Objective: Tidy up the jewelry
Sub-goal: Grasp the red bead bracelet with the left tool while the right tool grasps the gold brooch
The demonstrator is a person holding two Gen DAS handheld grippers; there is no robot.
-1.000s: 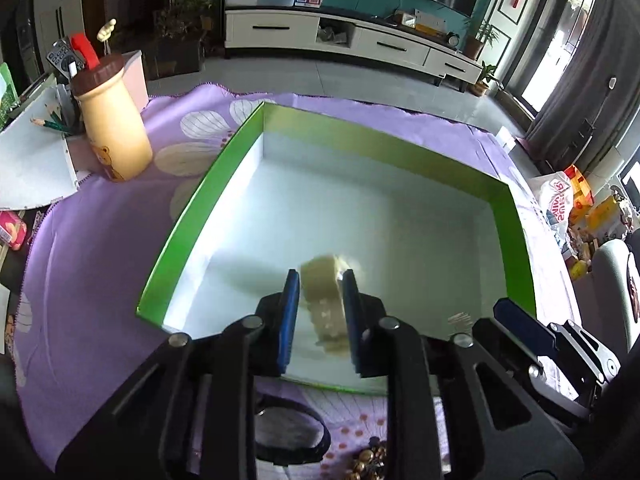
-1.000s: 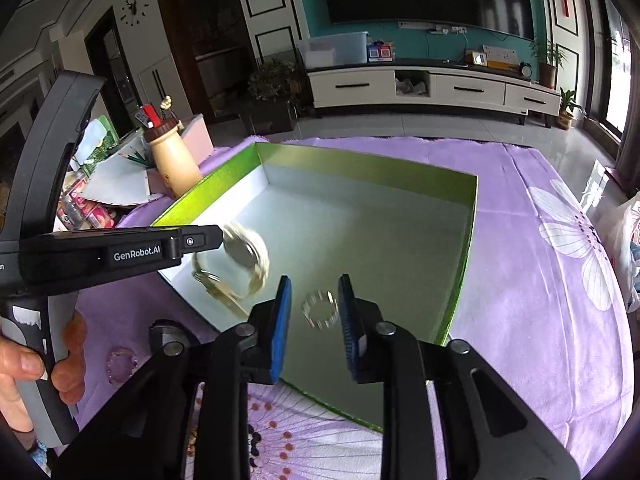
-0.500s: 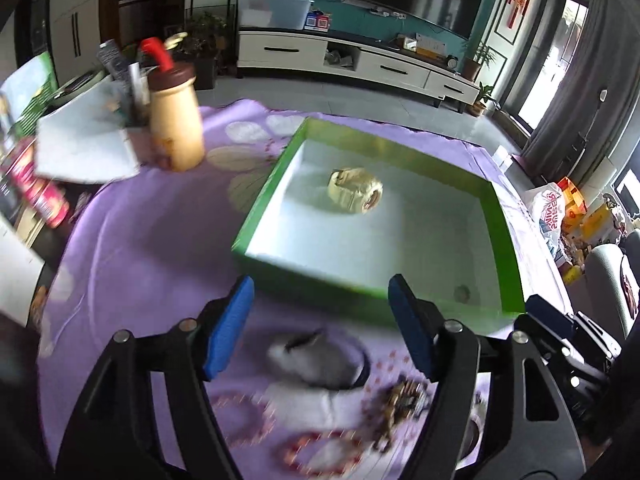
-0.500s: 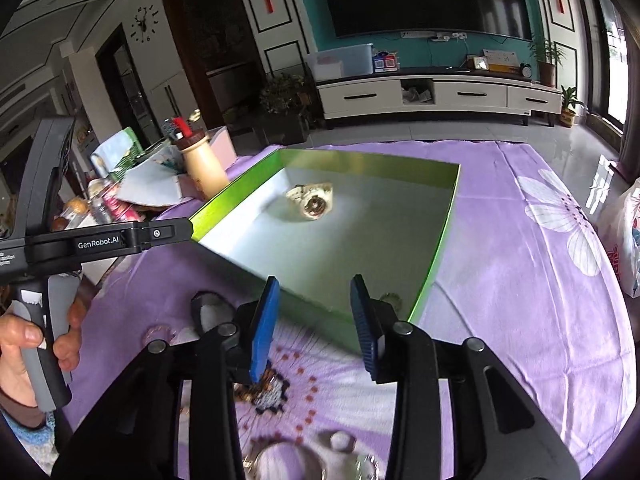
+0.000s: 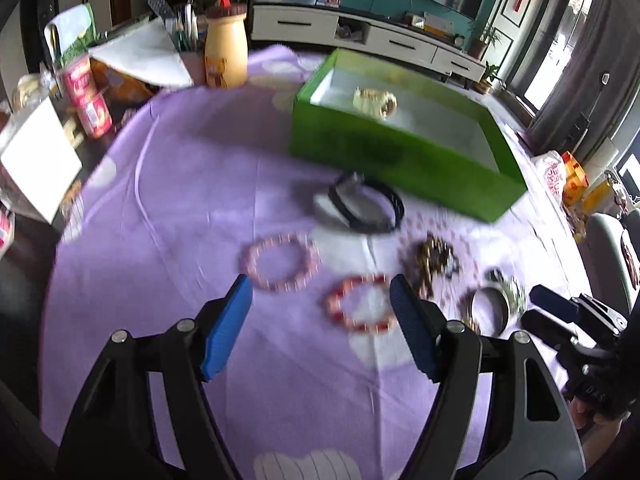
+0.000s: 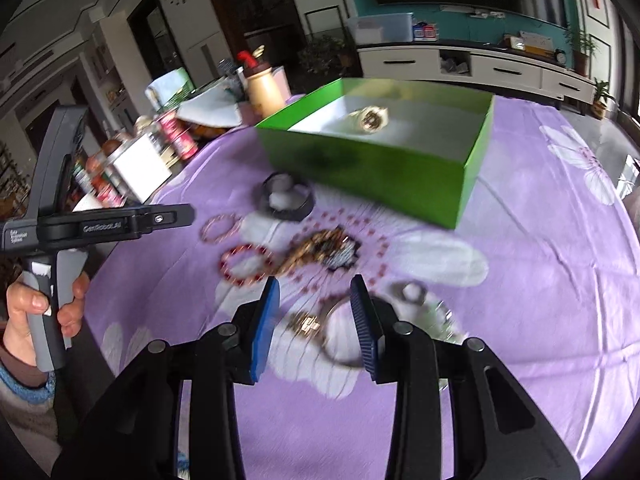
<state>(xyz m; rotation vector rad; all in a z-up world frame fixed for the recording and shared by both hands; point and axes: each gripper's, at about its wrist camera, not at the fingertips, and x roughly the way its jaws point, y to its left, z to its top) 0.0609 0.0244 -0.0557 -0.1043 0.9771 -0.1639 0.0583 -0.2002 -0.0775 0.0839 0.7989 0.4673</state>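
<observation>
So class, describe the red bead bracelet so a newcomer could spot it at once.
Find the green box on the purple cloth. Among the jewelry in front of it lies the red bracelet. Its pink neighbour is paler; this one alternates red and white beads.

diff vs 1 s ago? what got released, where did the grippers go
Both let go: the left gripper dropped the cream bracelet into the green cardboard box; the right gripper released its small ring there, now out of sight. Both pulled back over the purple tablecloth, open and empty above the remaining jewellery. The box stayed put.
</observation>
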